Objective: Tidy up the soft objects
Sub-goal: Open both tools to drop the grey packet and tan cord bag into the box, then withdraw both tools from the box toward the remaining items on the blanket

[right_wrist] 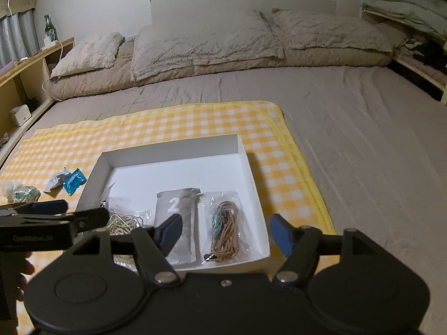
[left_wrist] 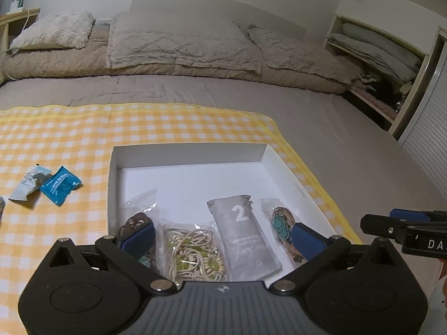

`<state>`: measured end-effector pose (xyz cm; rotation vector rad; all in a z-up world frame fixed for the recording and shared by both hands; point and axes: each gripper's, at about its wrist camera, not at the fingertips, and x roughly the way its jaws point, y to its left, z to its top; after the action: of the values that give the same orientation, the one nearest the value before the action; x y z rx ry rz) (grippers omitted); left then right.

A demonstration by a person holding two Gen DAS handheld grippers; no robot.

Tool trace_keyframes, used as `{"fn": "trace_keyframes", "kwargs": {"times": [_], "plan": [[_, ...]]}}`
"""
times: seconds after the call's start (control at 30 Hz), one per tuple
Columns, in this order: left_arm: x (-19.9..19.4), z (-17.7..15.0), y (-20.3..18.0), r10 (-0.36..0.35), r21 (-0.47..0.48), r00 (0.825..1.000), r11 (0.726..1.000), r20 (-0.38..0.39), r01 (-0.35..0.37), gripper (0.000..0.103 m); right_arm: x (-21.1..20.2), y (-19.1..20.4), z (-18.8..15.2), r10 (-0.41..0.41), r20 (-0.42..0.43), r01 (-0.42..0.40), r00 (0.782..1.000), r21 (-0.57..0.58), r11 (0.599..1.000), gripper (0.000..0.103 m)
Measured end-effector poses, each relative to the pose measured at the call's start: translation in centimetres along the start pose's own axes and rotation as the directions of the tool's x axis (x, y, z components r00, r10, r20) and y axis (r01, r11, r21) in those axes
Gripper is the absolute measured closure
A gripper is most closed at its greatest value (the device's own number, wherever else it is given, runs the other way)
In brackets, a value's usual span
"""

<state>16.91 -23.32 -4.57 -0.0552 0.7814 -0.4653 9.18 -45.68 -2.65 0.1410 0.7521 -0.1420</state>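
Note:
A shallow white box (left_wrist: 192,153) (right_wrist: 173,148) lies on a yellow checked cloth (left_wrist: 69,139) (right_wrist: 195,120) on the bed. In it lie a grey pouch marked 2 (left_wrist: 245,237) (right_wrist: 178,217), a clear bag of cream cord (left_wrist: 192,254) (right_wrist: 123,223), a clear bag of brown cord (left_wrist: 282,223) (right_wrist: 225,231) and another clear bag (left_wrist: 139,209) at the left. My left gripper (left_wrist: 222,237) is open and empty above the box's near side. My right gripper (right_wrist: 226,233) is open and empty above the brown cord bag. A blue packet (left_wrist: 60,185) (right_wrist: 74,181) and a white packet (left_wrist: 29,185) (right_wrist: 57,180) lie on the cloth left of the box.
A pale wrapped bundle (right_wrist: 23,194) lies at the cloth's left end. Pillows (left_wrist: 178,44) (right_wrist: 204,47) line the head of the bed. A wooden shelf with a green bottle (right_wrist: 50,29) stands left; shelves with bedding (left_wrist: 382,50) stand right.

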Motion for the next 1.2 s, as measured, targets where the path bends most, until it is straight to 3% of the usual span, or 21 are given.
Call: {"fn": "trace_keyframes", "kwargs": {"times": [0.33,0.77,1.2], "plan": [[-1.8,-0.5,1.1,0.032,0.016,0.999,0.999,0.008,-0.032,0.0,-1.7,0.0,-1.1,-0.051,0.052,0.051,0.997,0.016,0.999,0.0],[-4.7,0.3,6.1,0.098,0.015,0.994,0.995,0.056,-0.099,0.0,-1.1,1.8,-1.0,-0.082,0.049,0.083,0.995,-0.007,0.997,0.0],[-9.1,2.3,15.2,0.224,-0.051,0.969,0.974,0.105,-0.219,0.0,0.3,8.5,1.4,0.005,0.078,0.0,0.997,-0.067,0.998,0.0]]}}
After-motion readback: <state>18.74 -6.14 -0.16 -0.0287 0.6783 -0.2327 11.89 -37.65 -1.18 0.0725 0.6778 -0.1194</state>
